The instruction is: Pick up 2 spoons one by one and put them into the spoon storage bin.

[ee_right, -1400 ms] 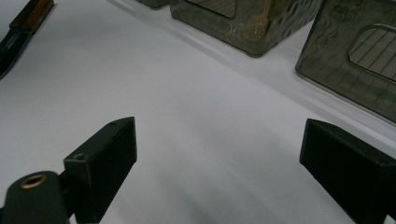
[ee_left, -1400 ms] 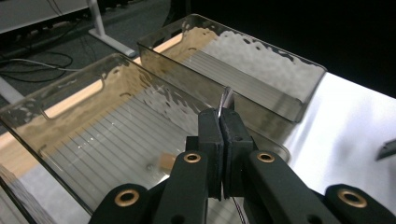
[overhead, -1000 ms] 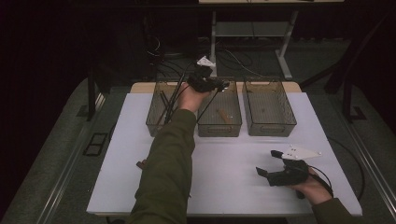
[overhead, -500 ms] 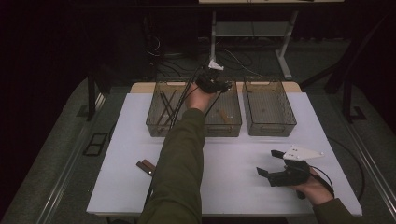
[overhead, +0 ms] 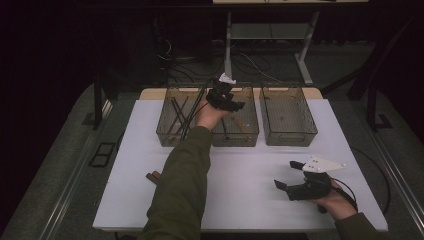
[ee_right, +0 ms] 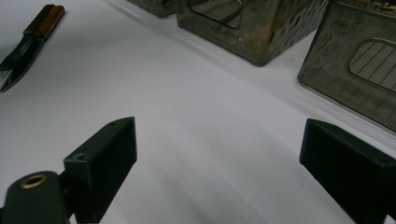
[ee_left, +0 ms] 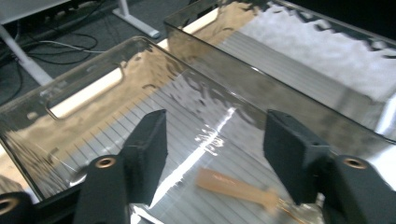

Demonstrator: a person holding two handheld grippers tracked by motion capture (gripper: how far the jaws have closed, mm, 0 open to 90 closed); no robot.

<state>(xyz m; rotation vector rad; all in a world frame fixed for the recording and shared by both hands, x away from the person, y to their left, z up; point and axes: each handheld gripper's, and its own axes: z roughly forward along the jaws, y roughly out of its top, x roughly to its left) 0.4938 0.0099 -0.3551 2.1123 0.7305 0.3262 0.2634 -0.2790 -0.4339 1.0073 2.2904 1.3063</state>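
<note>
Hovering over the middle clear bin (overhead: 235, 131), the left hand-held gripper (ee_left: 212, 140) had just been opening, nothing between its jaws. A wooden-handled tool (ee_left: 233, 187) lay below it, its faint marking unreadable. The right hand-held gripper (overhead: 290, 176) stood spread above the tabletop (overhead: 240, 180).

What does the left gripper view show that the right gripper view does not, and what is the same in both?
Left gripper view: the inside of a clear bin, a tan flat piece on its floor; the left gripper has just been opening its jaws and grips nothing. Right gripper view: the white table, a brown-handled tool on it, the right gripper open. Both: clear bins and two black jaws apart.
</note>
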